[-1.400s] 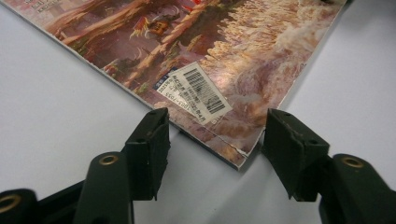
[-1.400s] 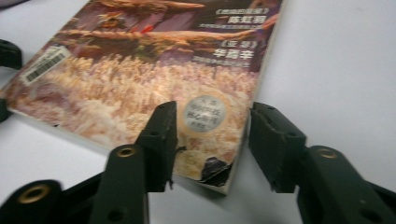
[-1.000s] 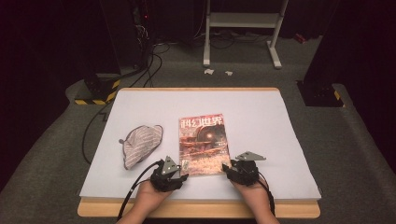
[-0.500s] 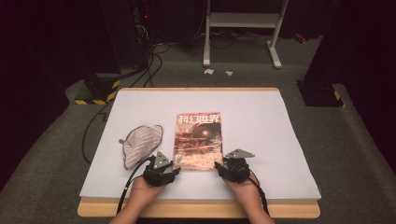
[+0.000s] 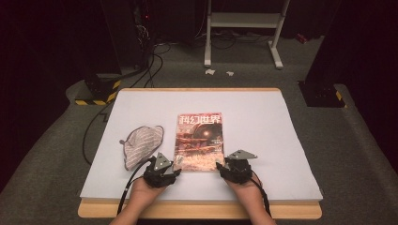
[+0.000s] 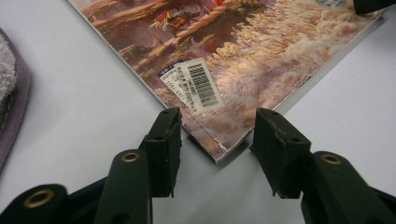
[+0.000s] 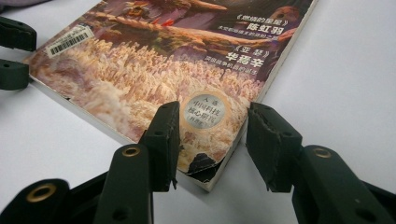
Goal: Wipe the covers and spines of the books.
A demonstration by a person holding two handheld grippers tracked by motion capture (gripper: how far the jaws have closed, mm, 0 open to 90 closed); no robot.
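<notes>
- Where the person's forearms come in at the 6 o'clock edge of the high view, the left gripper (image 5: 174,168) and the right gripper (image 5: 220,166) sit low on the white table (image 5: 281,154), each at a near corner of the magazine (image 5: 199,140).
- In the left gripper view, the left gripper's jaws stand apart on either side of the magazine's near corner (image 6: 219,156); they have just been opening, the corner lies between them, and the pads do not press on it.
- A barcode sticker (image 6: 198,85) sits on the cover at 12 o'clock from that corner.
- In the right gripper view, the right gripper's jaws are likewise spread, with the worn, chipped corner (image 7: 205,170) between them; they have just been opening a little, and the pads look clear of the paper.
- A round silver seal (image 7: 202,111) lies on the cover just beyond that corner.
- The magazine lies flat near the table's middle, its title end toward 12 o'clock.
- A grey striped cloth (image 5: 141,143) lies at 9 o'clock from the magazine, near it but apart.
- Beyond the table, at 12 o'clock, a white stand (image 5: 244,21) rests on the dark floor; cables (image 5: 150,61) trail at 11 o'clock.
</notes>
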